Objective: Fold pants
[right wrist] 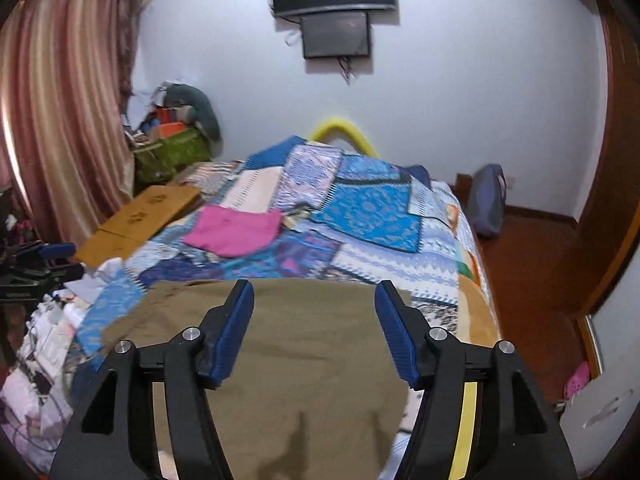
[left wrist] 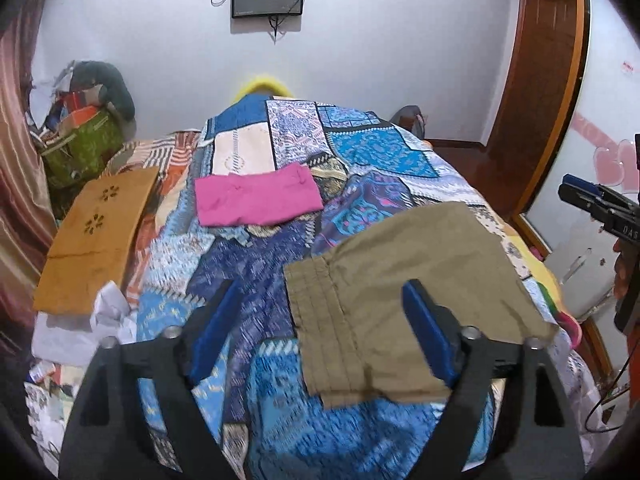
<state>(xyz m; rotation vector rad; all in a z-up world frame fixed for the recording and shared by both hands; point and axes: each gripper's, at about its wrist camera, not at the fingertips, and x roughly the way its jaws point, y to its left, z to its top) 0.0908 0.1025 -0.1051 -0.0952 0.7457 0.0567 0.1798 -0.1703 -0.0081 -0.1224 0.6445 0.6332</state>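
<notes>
Folded khaki pants point(left wrist: 404, 284) lie flat on the near part of the bed's patchwork blue cover point(left wrist: 256, 280); they fill the low middle of the right wrist view as khaki pants point(right wrist: 312, 344). My left gripper point(left wrist: 320, 296) hangs above their left edge, jaws wide apart, nothing between the blue pads. My right gripper point(right wrist: 314, 292) hovers over the pants with its jaws apart and empty; it also shows at the right edge of the left wrist view as the right gripper point(left wrist: 576, 192). A folded pink garment point(left wrist: 256, 198) lies further up the bed.
An orange-brown cardboard sheet point(left wrist: 96, 236) lies at the bed's left side, with white paper and clutter point(left wrist: 108, 312) below it. A green bag of items point(left wrist: 80, 148) stands in the far left corner by the striped curtain point(right wrist: 60, 120). A wooden door frame point(left wrist: 540, 80) is at right.
</notes>
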